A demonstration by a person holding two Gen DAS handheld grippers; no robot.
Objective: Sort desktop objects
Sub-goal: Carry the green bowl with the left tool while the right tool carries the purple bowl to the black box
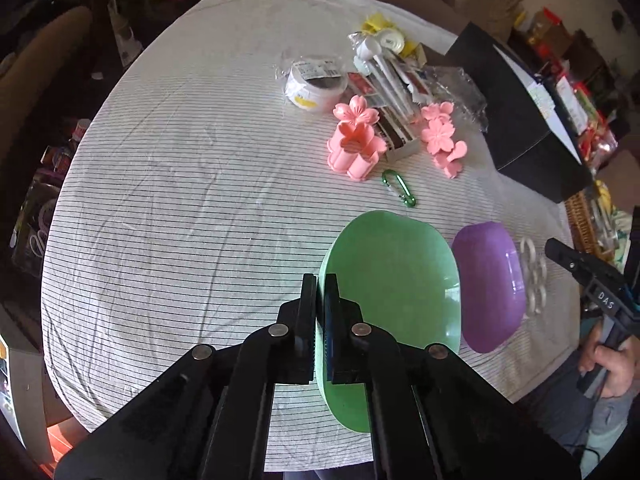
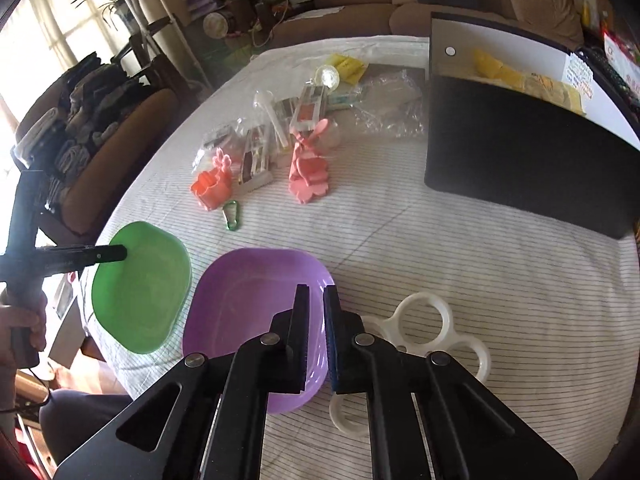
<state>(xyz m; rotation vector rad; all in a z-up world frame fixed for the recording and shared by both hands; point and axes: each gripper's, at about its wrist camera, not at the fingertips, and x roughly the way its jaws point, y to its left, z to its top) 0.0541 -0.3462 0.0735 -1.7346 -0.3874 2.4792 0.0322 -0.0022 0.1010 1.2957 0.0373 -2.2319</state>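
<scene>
Striped tablecloth (image 1: 180, 200); "DAS" on right claw (image 1: 560, 256).

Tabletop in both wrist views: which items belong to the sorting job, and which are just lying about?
Job:
green bowl, its rim pinched by the left gripper
purple bowl, right gripper over its rim
pink flower moulds
green carabiner
tape roll
packet pile
white ring holder

Lying about:
black box
sofa

Green bowl (image 1: 392, 264), purple bowl (image 2: 256, 320) (prob. lilac).
</scene>
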